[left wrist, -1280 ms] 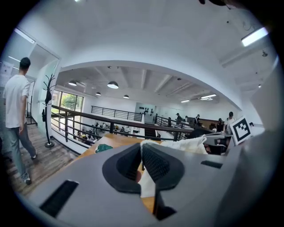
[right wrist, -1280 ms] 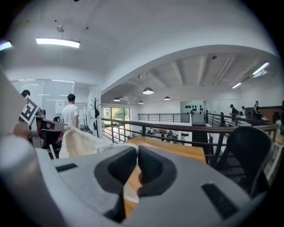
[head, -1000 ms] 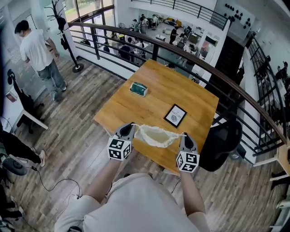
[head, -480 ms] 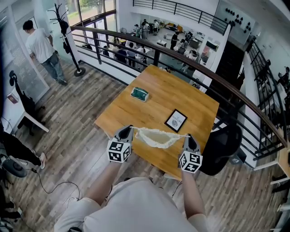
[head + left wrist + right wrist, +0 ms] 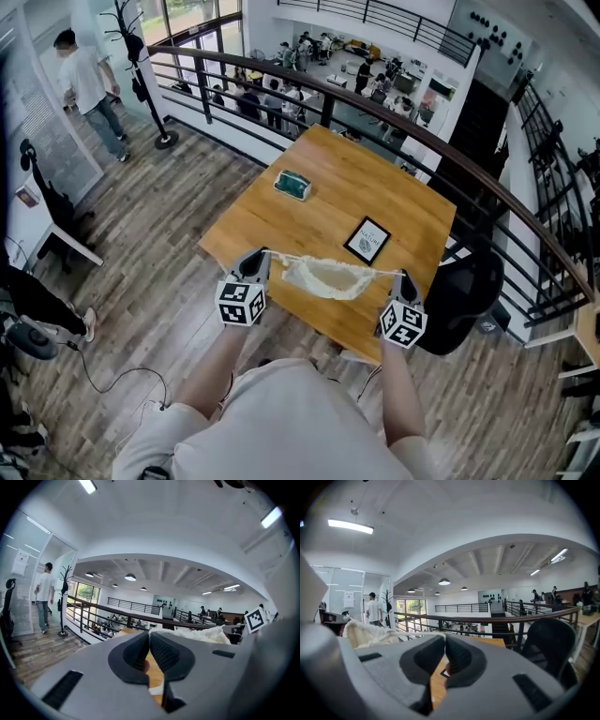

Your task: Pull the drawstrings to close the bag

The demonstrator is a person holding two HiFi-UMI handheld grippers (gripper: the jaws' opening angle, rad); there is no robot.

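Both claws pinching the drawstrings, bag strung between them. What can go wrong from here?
1. The left claw and right claw are shut on the left drawstring and right drawstring only near the jaw tips. A harder pull may slip a thin cord out.
2. The bag seems to hang between them over the near edge of the table. If one side lets go, it may swing off toward the floor.

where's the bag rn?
Head view, centre: the bag hangs above the near edge of the table, strung by its drawstrings between the left gripper and right gripper, in front of the black-framed card.
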